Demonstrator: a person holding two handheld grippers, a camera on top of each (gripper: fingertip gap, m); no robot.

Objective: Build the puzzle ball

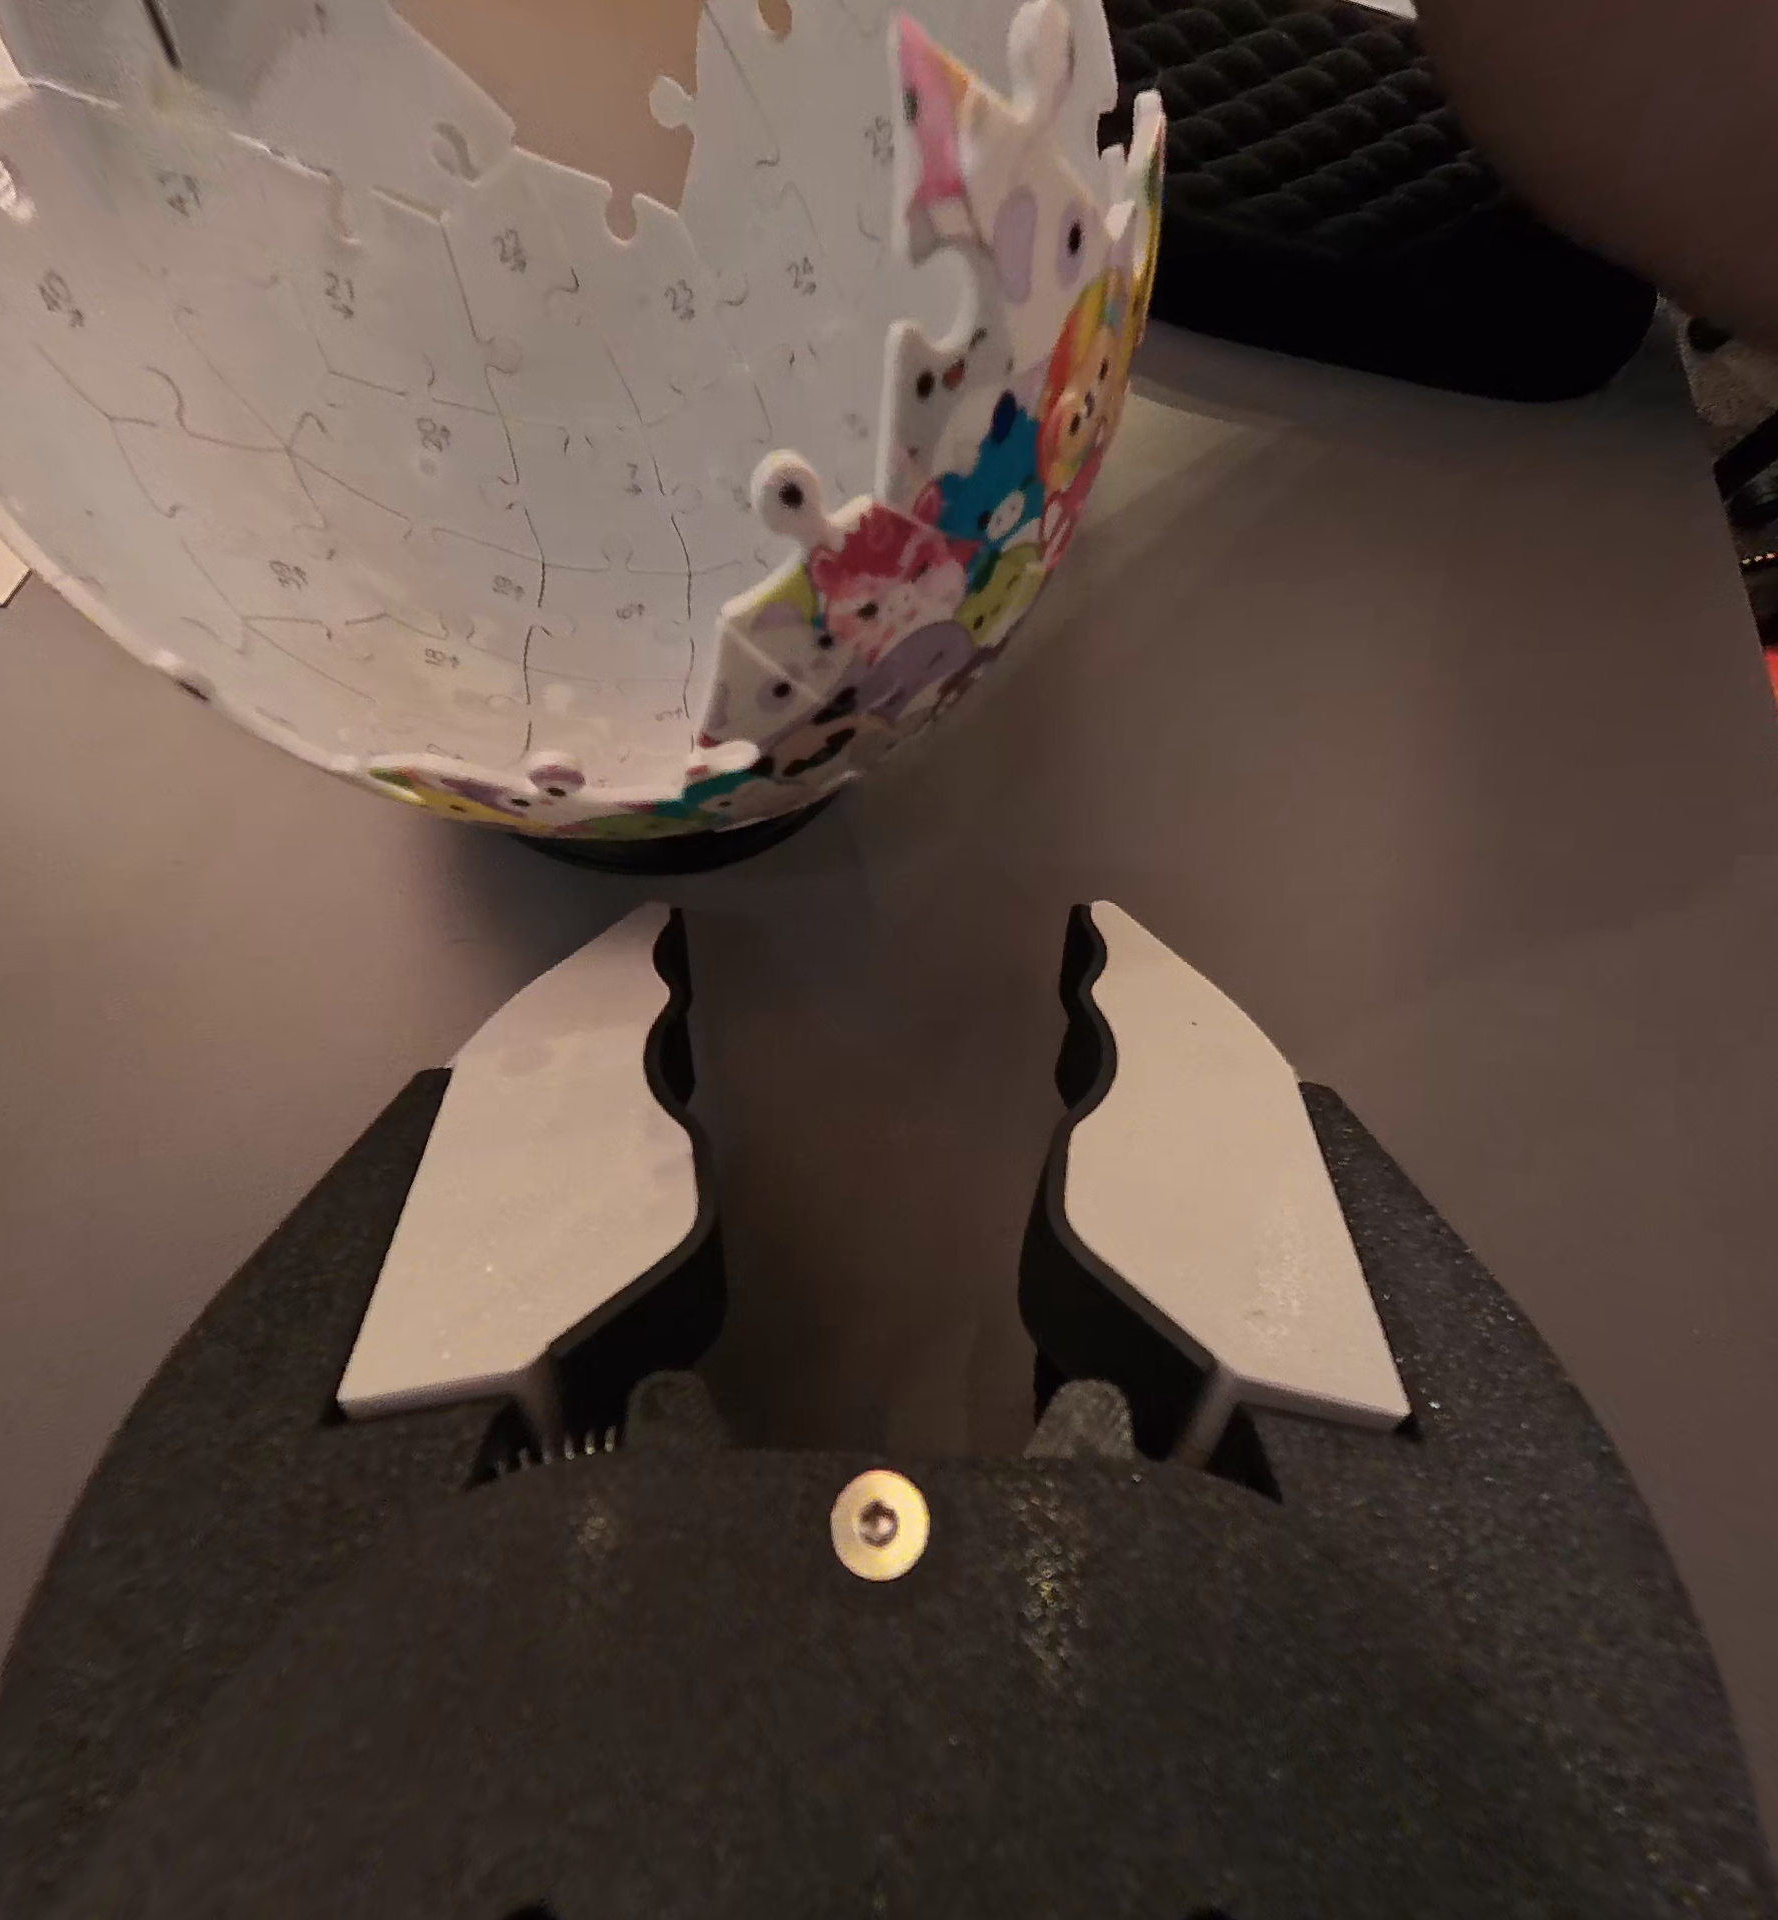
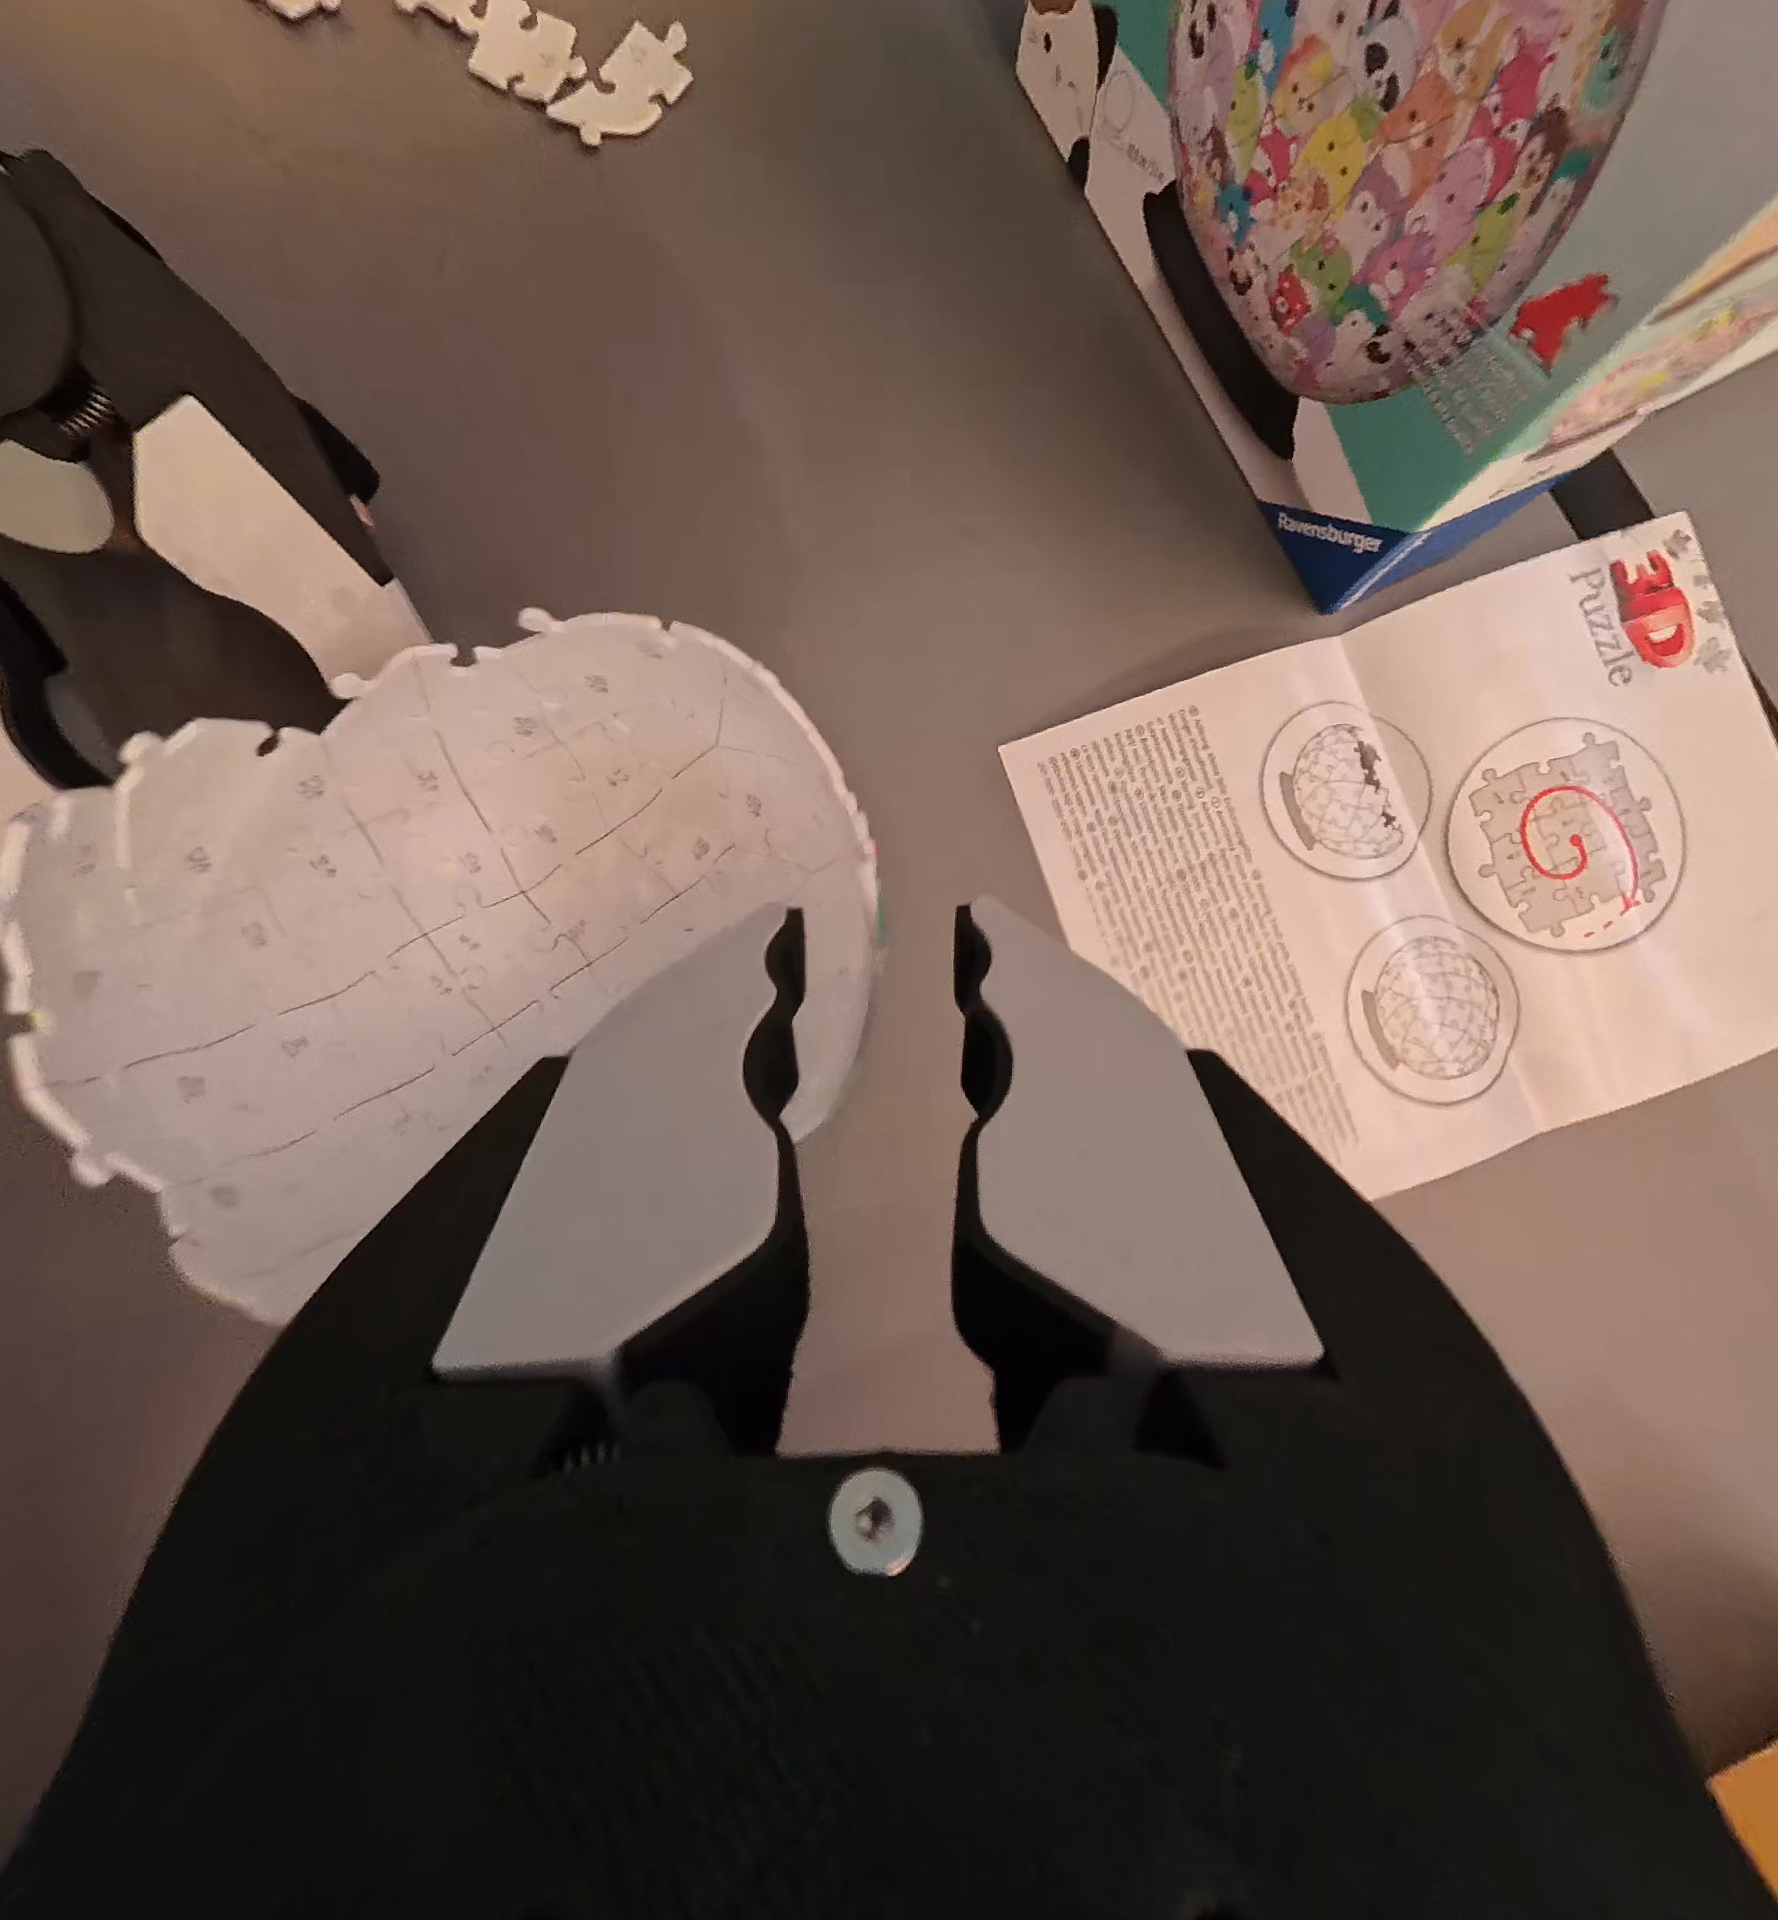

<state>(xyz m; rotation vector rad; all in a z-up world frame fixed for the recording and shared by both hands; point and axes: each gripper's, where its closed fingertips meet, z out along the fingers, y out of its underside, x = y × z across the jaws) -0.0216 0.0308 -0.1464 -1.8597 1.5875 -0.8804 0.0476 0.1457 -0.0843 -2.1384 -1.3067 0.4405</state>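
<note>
The partly built puzzle ball (image 1: 428, 436) stands on a black ring base (image 1: 677, 847) on the grey table (image 1: 1280, 727). Its white numbered inside faces me and colourful printed pieces show along its right rim. My left gripper (image 1: 872, 914) is open and empty, just in front of the base. In the right wrist view the ball shell (image 2: 428, 883) lies below and to the left. My right gripper (image 2: 877, 920) is open and empty above its right rim. The left gripper (image 2: 168, 520) shows at upper left.
A folded instruction sheet (image 2: 1436, 862) lies right of the ball. The puzzle box (image 2: 1404, 260) stands at the back right. Several loose white pieces (image 2: 573, 62) lie at the far edge. A black padded object (image 1: 1311, 187) sits behind the ball.
</note>
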